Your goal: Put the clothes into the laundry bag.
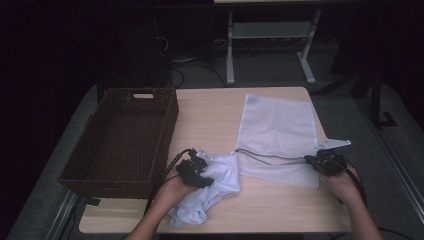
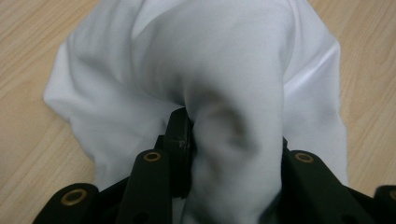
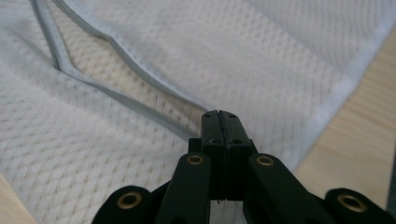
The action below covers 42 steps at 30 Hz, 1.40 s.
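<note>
A white garment (image 1: 216,184) lies crumpled at the table's front, left of centre. My left gripper (image 1: 196,172) is shut on a thick fold of it, and in the left gripper view the cloth (image 2: 224,70) bulges up between the black jaws (image 2: 231,135). A white mesh laundry bag (image 1: 277,125) lies flat at the right, its grey-edged zipper opening (image 1: 267,159) gaping slightly. My right gripper (image 1: 320,161) rests at the bag's near right corner. In the right gripper view its jaws (image 3: 220,114) are pressed together over the mesh (image 3: 233,56), just beside the zipper edge (image 3: 116,60), with nothing seen between them.
A dark woven basket (image 1: 167,132) stands along the left side of the wooden table (image 1: 210,112), close to the left hand. Beyond the table's far edge are a dark floor, cables and a white frame leg (image 1: 230,55).
</note>
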Each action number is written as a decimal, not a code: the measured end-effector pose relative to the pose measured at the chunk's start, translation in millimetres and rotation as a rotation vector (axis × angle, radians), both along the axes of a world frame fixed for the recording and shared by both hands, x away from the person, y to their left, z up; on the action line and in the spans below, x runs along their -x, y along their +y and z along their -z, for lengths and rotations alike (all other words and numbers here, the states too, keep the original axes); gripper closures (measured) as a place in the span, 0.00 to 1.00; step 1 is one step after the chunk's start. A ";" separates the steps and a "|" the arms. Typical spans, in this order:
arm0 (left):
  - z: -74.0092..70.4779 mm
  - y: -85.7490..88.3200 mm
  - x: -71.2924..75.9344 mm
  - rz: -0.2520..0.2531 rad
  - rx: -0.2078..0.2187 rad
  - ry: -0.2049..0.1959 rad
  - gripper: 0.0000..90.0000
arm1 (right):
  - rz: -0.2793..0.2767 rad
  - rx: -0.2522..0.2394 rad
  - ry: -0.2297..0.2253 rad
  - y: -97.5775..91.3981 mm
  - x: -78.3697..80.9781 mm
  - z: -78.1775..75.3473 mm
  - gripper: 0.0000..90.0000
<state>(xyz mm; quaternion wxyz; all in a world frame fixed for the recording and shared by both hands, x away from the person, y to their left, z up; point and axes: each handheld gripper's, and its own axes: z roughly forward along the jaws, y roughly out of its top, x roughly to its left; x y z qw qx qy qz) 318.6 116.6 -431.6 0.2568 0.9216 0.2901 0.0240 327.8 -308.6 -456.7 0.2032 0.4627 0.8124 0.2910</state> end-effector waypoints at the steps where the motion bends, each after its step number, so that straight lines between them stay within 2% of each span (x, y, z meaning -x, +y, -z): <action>1: -0.1 0.0 0.0 0.001 -0.001 -0.001 0.72 | 0.005 0.004 0.006 -3.2 -0.4 1.6 1.00; 2: -0.5 -0.1 0.2 0.003 -0.006 -0.003 0.72 | 0.010 0.016 0.013 -5.6 -0.9 3.1 1.00; 5: -2.7 0.5 0.4 0.002 -0.008 -0.007 0.74 | 0.021 -0.001 0.025 -10.2 -2.1 6.9 1.00; 10: -7.7 5.3 0.5 0.000 0.030 0.008 0.76 | 0.010 0.003 0.030 -6.0 -2.8 7.9 1.00; 14: -8.4 5.2 1.7 0.001 0.038 0.014 0.76 | -0.008 -0.003 0.030 -0.9 -3.4 8.1 1.00; 25: -11.0 6.1 3.9 0.010 0.040 0.011 0.76 | -0.119 -0.014 0.037 34.3 -3.0 7.8 1.00; 30: -9.9 5.4 4.0 0.005 0.041 0.012 0.76 | -0.155 -0.013 0.036 43.8 -0.6 7.7 1.00; 38: -9.6 7.7 2.5 0.004 0.026 0.007 0.76 | -0.240 0.008 0.031 66.4 8.2 6.6 1.00; 39: -9.5 8.5 2.3 0.002 0.025 0.007 0.76 | -0.261 0.024 0.029 72.6 10.8 5.8 1.00; 42: -9.0 8.6 2.4 -0.002 0.028 0.006 0.76 | -0.280 0.034 0.030 80.0 13.9 5.3 1.00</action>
